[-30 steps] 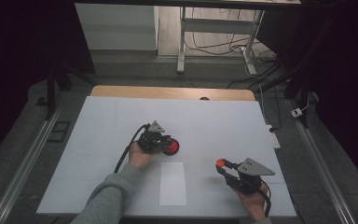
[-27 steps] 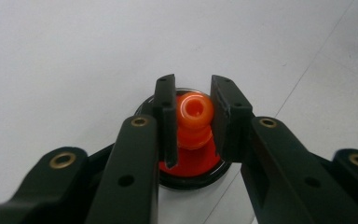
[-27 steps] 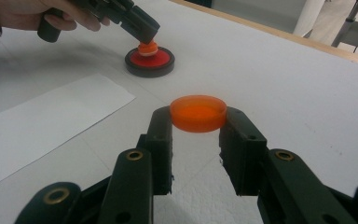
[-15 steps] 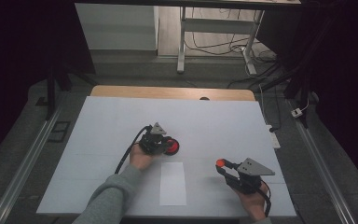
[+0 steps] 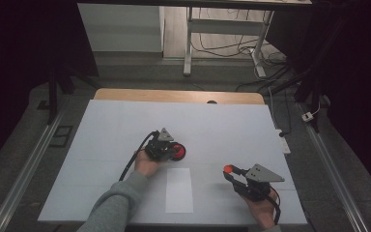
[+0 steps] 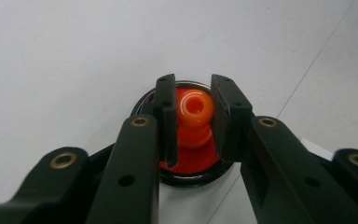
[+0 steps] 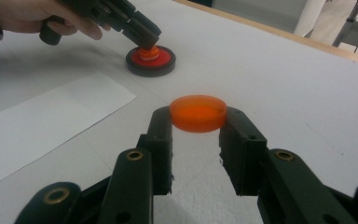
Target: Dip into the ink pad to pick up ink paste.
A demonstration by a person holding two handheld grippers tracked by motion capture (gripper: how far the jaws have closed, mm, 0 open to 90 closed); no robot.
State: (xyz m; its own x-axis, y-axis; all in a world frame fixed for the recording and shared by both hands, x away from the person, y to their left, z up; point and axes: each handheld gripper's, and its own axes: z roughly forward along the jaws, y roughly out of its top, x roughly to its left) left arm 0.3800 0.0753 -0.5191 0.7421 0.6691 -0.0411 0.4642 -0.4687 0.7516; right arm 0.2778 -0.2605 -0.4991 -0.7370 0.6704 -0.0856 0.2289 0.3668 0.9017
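Note:
A round black base (image 5: 179,152) with a red inside (image 6: 191,163) sits on the white table near its middle. An orange knob (image 6: 196,112) stands upright in it, and my left gripper (image 6: 193,109) is shut on that knob from both sides. The right gripper view shows the same base (image 7: 150,61) and the left gripper (image 7: 147,43) farther off. Near the front right, my right gripper (image 5: 229,170) is shut on a flat orange disc (image 7: 198,113), held just above the table surface, with a pad on each side of its rim.
A white sheet of paper (image 5: 179,189) lies flat between the two hands near the front edge. The white table top (image 5: 232,130) has a wooden strip (image 5: 174,95) along its far edge. Desk legs and cables (image 5: 251,53) are on the floor beyond.

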